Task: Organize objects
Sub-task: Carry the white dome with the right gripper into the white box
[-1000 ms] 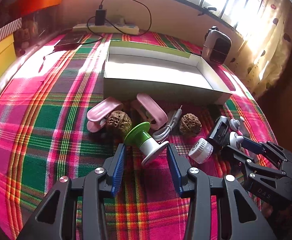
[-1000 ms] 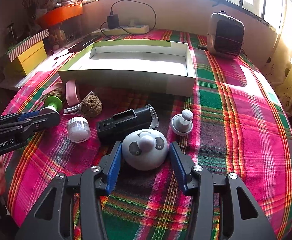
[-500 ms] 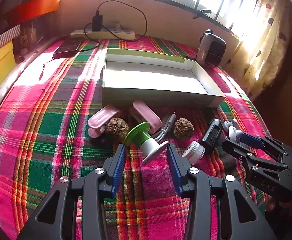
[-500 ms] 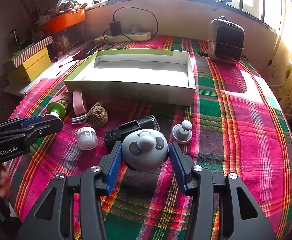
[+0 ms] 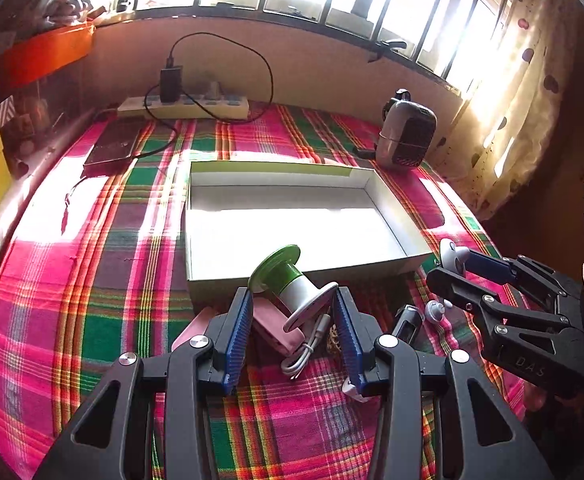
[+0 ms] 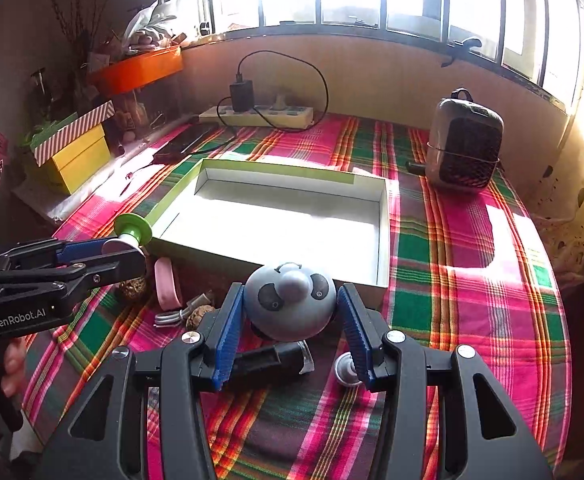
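My left gripper [image 5: 292, 296] is shut on a green-and-white spool [image 5: 289, 280], held off the cloth just before the near wall of the open white box [image 5: 292, 224]. The right wrist view shows that spool [image 6: 131, 230] in the left gripper [image 6: 125, 248] at the box's near-left corner. My right gripper [image 6: 289, 300] is shut on a round grey panda-faced object [image 6: 289, 304], raised above the cloth at the box's [image 6: 292, 224] near-right side. In the left wrist view the right gripper [image 5: 452, 264] carries the panda object [image 5: 450, 254] by the box's near-right corner.
On the plaid cloth in front of the box lie pink clips [image 5: 275, 328], a white cable [image 5: 308, 348], walnuts [image 6: 197, 316], a black device [image 6: 267, 358] and a small white knob [image 6: 344, 366]. A heater [image 6: 466, 152], power strip [image 6: 259, 114] and phone [image 5: 115, 146] stand behind the box.
Both grippers have risen and moved toward the box, lifting the spool and the panda object off the cloth. The other items stayed on the cloth.
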Available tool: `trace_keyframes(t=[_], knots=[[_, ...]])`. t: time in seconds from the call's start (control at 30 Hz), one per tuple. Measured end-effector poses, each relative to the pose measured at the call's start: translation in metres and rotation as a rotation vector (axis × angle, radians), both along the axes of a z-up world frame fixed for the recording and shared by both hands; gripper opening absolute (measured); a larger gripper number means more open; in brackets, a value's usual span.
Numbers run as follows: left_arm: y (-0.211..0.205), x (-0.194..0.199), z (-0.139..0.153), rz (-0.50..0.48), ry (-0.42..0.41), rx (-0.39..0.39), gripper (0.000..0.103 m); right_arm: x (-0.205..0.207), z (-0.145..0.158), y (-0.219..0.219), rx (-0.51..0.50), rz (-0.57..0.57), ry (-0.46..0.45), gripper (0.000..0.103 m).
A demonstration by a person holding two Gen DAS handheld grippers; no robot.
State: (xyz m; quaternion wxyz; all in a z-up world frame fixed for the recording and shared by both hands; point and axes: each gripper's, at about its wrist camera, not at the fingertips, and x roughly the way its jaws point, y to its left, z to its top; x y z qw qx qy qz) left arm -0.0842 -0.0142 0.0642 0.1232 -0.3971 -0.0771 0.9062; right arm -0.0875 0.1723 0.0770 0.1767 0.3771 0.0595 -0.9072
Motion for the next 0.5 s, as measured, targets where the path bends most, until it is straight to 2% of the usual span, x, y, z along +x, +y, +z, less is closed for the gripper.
trace_keyframes(t=[0.23,0.5], knots=[[-0.004,-0.035,0.01,0.001,0.027,-0.021,0.039,-0.044,0.006,0.0,-0.013,-0.001,-0.013,0.049],[-0.005,-0.08,-0.006,0.001,-0.021,-0.025,0.039,-0.094,-0.009,-0.005,0.007,-0.014,-0.061,0.049]])
